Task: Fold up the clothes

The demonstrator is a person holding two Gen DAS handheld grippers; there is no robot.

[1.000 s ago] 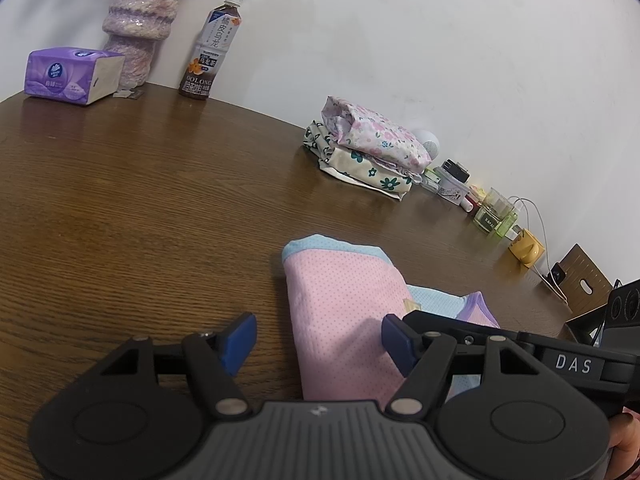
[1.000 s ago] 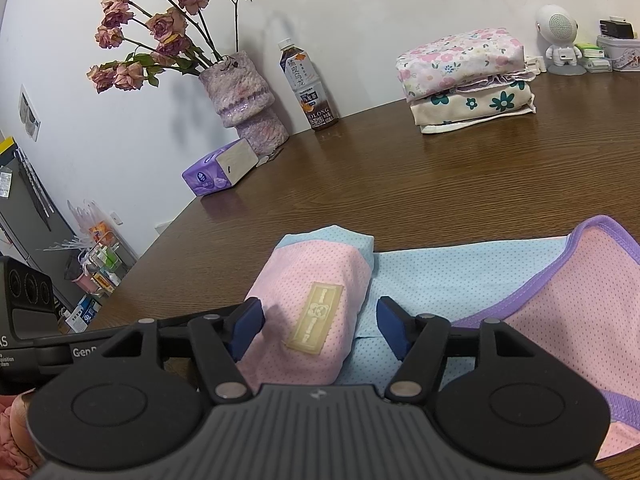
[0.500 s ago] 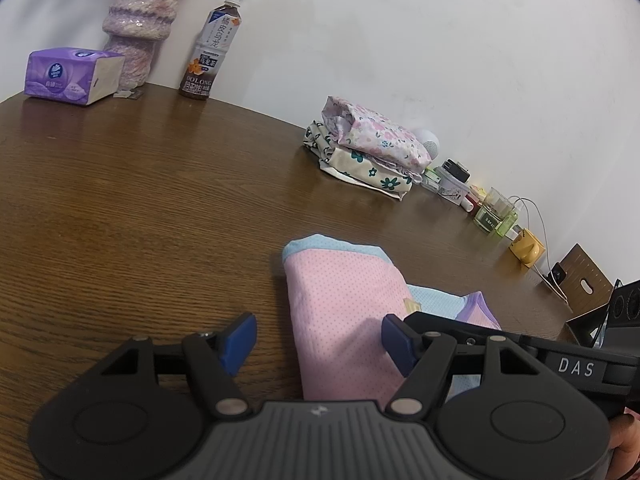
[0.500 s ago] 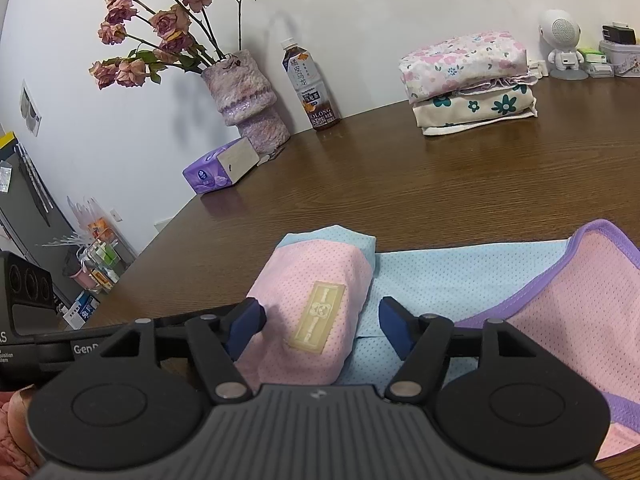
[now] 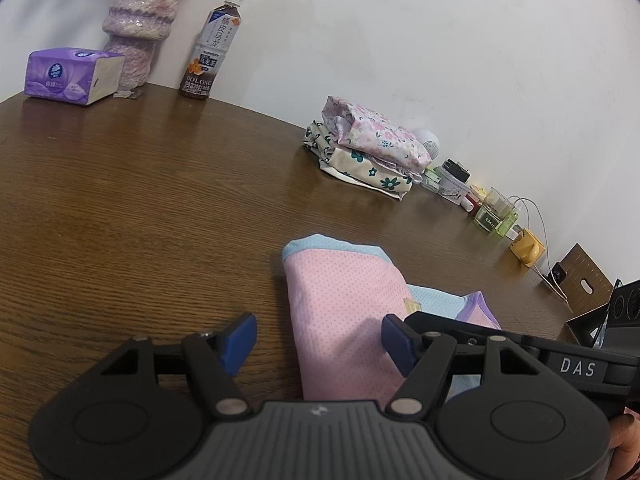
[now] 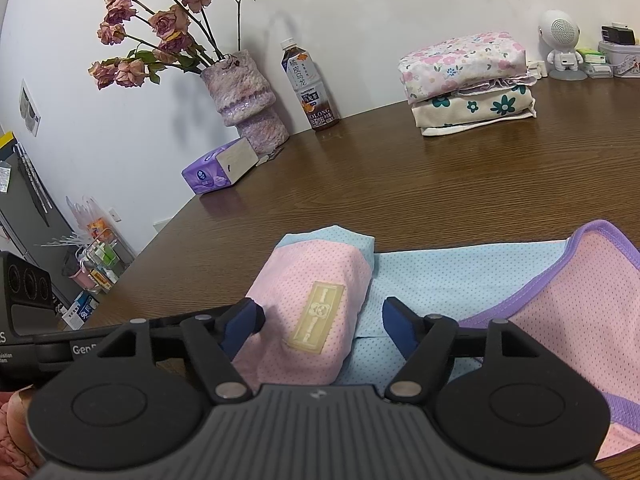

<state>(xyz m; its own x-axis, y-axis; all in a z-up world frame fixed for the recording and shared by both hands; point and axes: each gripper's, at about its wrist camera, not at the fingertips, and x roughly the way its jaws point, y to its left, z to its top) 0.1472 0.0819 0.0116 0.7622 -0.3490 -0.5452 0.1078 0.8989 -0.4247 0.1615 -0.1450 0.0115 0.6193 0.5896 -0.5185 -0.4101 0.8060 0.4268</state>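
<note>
Left wrist: bare table (image 5: 140, 200) borders pink garment's (image 5: 340, 300) folded edge.

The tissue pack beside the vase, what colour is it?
Purple, with a white end; the tissue pack shows best in the left wrist view.

Left gripper (image 5: 318, 340): matte black body with two round, disc-shaped housings, each bearing a shallow circular recess; a ribbed grey central plate with a small pale emblem; two black angular link arms with triangular cut-outs, each pinned by silver screws at base and top; blue rubber pads (image 5: 239, 340) at the tips. Right gripper (image 6: 322, 326): identical build, black housings, ribbed grey plate, silver screws, dark blue pads (image 6: 400, 332). In the left wrist view, white letters "DAS" stand on the neighbouring gripper's black bar; in the right wrist view, white lettering beginning "Gen" marks the other's bar, with a black block carrying round lenses beside it.
</note>
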